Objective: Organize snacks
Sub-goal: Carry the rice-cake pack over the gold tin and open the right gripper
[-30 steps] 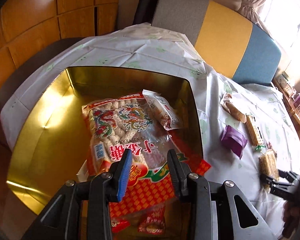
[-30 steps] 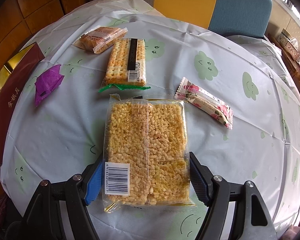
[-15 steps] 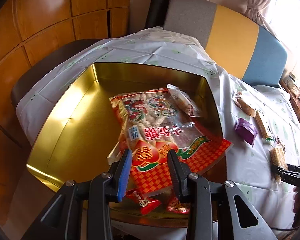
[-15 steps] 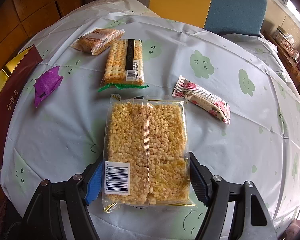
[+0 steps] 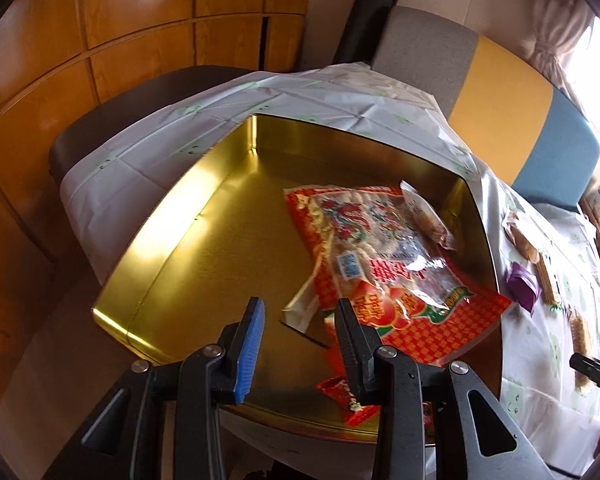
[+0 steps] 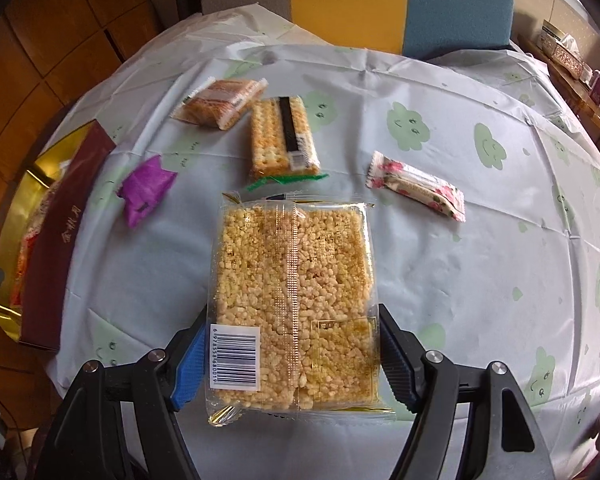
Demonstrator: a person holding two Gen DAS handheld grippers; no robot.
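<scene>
table, cloud-print cloth [image 6: 480,264] | tin [image 5: 180,216]: red bag [image 5: 384,264] inside | right gripper [image 6: 288,360] clamps rice cake [image 6: 292,292] | left gripper [image 5: 296,340] empty, jaws apart | right of tin: four packs left

The left wrist view looks steeply down along its own black two-finger gripper [image 5: 298,330] at the bottom centre, close over a shiny gold square tin [image 5: 188,248] that fills the middle of the frame. The pale tablecloth with green cloud faces [image 5: 540,364] runs off to the right edge.

The right wrist view also tilts down, near the cloth [image 6: 480,264], its gripper [image 6: 290,354] at the bottom centre.

Both views share the tin, at the left edge in the right wrist view [image 6: 44,168], a crinkled purple wrapper [image 5: 522,286] [image 6: 146,188], and probably the cracker packs, blurred at the left wrist view's right edge.
</scene>
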